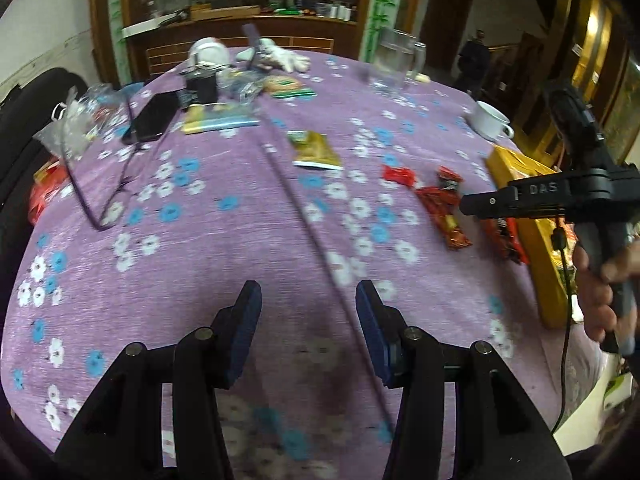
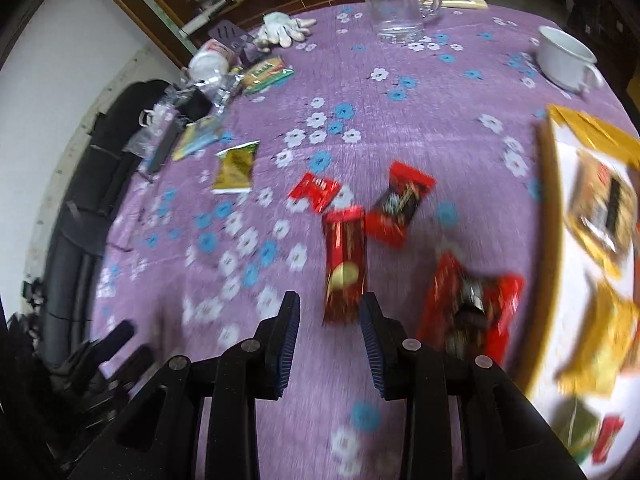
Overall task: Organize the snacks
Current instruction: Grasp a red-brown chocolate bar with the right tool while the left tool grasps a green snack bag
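Four red snack packets [image 2: 346, 264] lie loose on the bench [image 2: 360, 128], left of the gold-rimmed tray [image 2: 548, 216] that already holds gold packets [image 2: 604, 208]. Your right claw [image 2: 330, 312] hangs just short of the nearest red packet, jaws apart and gripping nothing. Your left claw [image 1: 308, 300] hovers over bare cloth, jaws likewise parted and empty. One gold-green packet [image 1: 314, 150] lies apart, nearer the glass mug [image 2: 394, 0].

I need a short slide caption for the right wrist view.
Open right gripper above red snack packets on a purple floral tablecloth.
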`<move>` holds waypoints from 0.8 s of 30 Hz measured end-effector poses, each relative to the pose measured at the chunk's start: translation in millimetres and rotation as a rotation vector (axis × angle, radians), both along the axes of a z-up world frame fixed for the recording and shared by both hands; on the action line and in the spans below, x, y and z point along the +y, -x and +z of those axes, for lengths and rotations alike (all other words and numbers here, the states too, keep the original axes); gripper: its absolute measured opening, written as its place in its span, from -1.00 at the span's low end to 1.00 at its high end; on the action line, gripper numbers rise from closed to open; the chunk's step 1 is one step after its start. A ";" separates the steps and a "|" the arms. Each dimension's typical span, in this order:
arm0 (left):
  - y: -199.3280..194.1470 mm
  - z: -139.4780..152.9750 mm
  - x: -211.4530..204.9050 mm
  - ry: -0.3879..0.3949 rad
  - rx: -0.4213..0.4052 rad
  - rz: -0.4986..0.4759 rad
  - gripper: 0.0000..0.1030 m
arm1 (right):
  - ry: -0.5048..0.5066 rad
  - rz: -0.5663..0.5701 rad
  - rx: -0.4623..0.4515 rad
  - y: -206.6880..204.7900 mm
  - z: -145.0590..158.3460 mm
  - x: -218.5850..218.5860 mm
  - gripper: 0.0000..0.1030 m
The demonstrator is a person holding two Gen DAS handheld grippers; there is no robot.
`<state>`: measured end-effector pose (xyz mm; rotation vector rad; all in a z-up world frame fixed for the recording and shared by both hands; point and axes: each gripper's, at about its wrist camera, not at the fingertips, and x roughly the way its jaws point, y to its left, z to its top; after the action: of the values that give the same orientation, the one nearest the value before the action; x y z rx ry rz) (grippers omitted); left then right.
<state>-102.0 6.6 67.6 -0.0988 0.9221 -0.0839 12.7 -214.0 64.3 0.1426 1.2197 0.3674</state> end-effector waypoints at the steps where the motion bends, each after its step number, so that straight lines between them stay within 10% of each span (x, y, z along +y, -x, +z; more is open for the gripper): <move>1: -0.6 -0.9 4.6 0.001 0.006 0.006 -0.08 | 0.017 0.012 0.006 -7.8 -5.4 5.5 -0.34; 10: -37.3 1.0 25.1 0.038 0.031 0.012 -0.08 | 0.159 0.071 -0.017 -25.6 -27.9 40.9 -0.31; 14: -72.3 11.0 13.6 0.064 0.017 -0.032 -0.06 | 0.211 0.095 -0.038 -16.2 -28.0 43.7 -0.62; 24: -180.1 -11.5 -17.3 0.089 0.113 -0.030 0.01 | 0.054 0.037 0.048 26.0 -29.3 10.4 -0.65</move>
<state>78.2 -10.7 56.0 -0.1735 1.0332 -0.1483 -13.3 -203.6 35.1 0.0833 1.2794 0.3645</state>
